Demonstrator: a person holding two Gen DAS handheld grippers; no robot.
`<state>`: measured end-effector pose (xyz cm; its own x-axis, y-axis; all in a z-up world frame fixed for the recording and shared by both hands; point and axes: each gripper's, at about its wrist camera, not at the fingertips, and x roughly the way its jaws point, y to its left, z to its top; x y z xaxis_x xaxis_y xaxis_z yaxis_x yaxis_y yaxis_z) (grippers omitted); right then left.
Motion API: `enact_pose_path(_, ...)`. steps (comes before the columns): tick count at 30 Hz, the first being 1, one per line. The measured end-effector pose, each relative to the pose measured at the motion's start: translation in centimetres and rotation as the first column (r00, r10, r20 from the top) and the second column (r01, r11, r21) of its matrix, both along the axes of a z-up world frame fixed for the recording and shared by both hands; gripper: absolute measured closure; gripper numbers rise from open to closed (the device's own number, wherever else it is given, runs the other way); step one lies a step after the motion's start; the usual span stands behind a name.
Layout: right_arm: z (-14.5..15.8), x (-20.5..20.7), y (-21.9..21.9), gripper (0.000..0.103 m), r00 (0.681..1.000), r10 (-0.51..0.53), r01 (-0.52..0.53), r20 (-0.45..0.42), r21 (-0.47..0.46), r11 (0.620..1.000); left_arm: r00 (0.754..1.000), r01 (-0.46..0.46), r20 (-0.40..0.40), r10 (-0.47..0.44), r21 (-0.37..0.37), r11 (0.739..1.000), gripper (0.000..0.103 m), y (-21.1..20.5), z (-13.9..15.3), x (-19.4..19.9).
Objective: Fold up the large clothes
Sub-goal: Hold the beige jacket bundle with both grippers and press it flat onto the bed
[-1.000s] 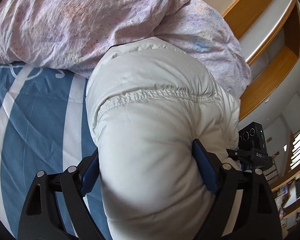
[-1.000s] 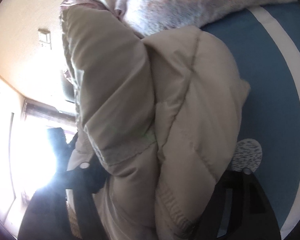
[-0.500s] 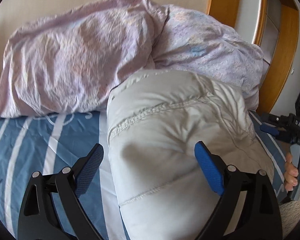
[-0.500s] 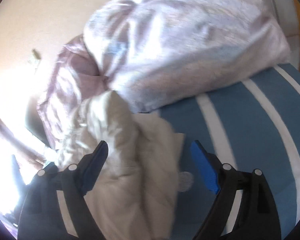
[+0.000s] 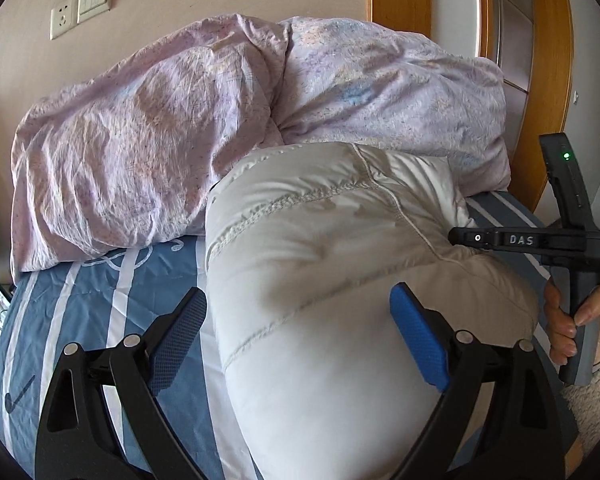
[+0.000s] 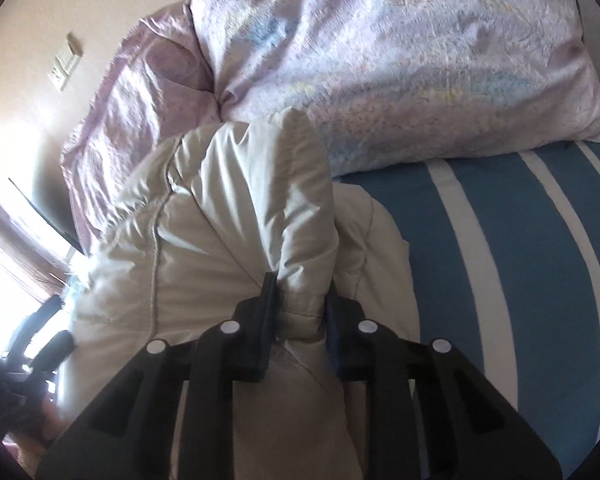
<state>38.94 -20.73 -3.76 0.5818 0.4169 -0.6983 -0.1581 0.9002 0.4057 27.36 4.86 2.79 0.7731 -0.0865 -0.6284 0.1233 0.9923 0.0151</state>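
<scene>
Puffer jacket (image 5: pixel 332 280): lower part cut off; right tool (image 6: pixel 298 312) clamps a fold, left tool (image 5: pixel 296 336) spread apart; striped bed (image 6: pixel 520 260) beside.

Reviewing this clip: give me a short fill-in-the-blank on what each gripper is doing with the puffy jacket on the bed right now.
1. The right gripper is ____ on a fold of the white puffy jacket.
2. The left gripper has its fingers ____, with the jacket bulging between them.
3. The jacket lies on a blue bedsheet with ____ stripes.
4. Behind the jacket is a crumpled ____ duvet.

Missing words: shut; open; white; lilac
</scene>
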Motion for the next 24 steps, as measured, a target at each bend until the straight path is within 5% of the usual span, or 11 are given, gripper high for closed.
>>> enact_pose_path(13, -2.3, 0.3, -0.1, 0.079, 1.0, -0.021, 0.02, -0.02, -0.019, 1.0, 1.0, -0.018, -0.016, 0.019, 0.049, 0.999, 0.006, -0.7, -1.0, 0.3)
enact_pose_path(19, -2.5, 0.3, 0.0, 0.078, 0.999, -0.037, 0.037, -0.011, -0.021, 0.999, 0.994, 0.001, -0.113, -0.001, -0.002, 1.0, 0.004, -0.9, -3.2, 1.8)
enact_pose_path(24, -1.2, -0.6, 0.4, 0.07, 0.998, -0.06, 0.061, 0.022, -0.08, 0.995, 0.992, -0.003, -0.128, 0.011, 0.055, 0.998, 0.003, -1.7, -4.1, 2.0)
